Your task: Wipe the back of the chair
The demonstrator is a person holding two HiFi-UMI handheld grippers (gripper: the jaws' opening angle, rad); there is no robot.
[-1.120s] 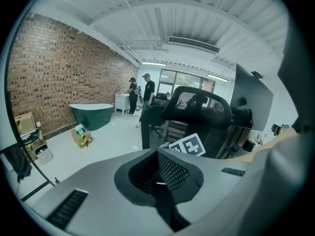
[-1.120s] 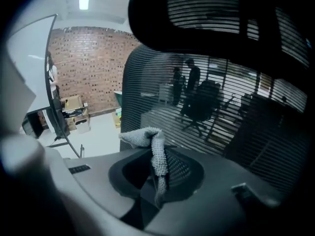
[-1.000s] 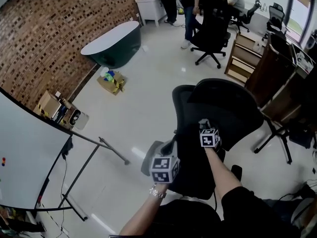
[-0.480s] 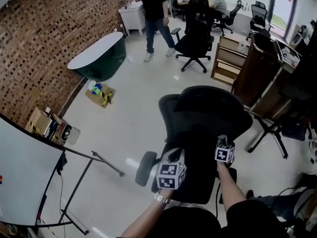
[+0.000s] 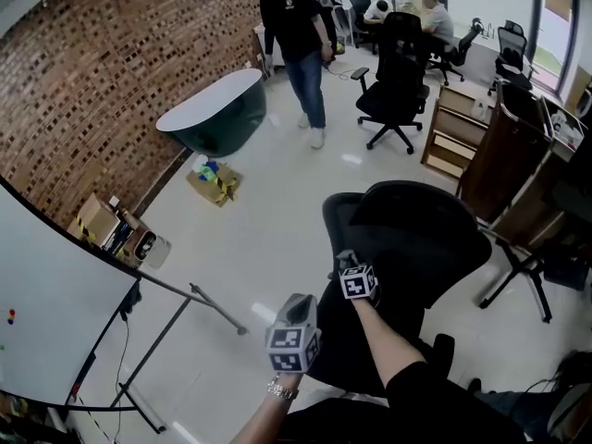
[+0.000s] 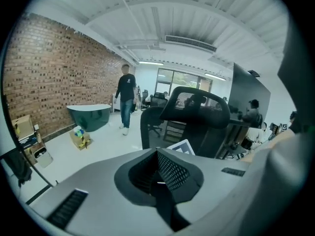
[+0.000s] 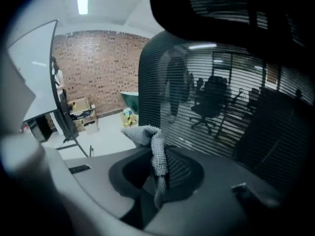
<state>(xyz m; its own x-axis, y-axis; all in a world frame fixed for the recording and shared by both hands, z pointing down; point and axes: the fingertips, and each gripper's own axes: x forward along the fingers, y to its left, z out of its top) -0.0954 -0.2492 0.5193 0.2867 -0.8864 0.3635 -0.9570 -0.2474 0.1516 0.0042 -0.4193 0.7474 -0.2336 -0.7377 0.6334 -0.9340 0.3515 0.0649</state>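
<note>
The chair (image 5: 435, 248) stands on the floor with its rear turned to the person holding the tongs. Its back (image 7: 221, 107) is upright, long axis running floor to ceiling, with the headrest (image 6: 197, 100) on top. The right gripper (image 7: 158, 171) is clamped on a grey cloth (image 7: 151, 141), whose bunched end sticks up past the jaws, right in front of the ribbed mesh near the back's left edge. Whether cloth and mesh touch I cannot tell. The left gripper (image 6: 158, 173) hangs lower and to the left, off the chair, jaws together with nothing between them. The floor (image 5: 268, 211) is pale, glossy and reflects the ceiling lights. A brick wall (image 5: 111, 72) runs along the left, with a dark green tub (image 5: 217, 109) beside it and a small box (image 5: 213, 178) near the tub. A whiteboard (image 5: 46, 313) on a stand leans into the lower left of the head view. A person (image 5: 301, 35) stands beyond the tub. Further right are another office chair (image 5: 398, 63) and wooden shelves (image 5: 453, 123).
</note>
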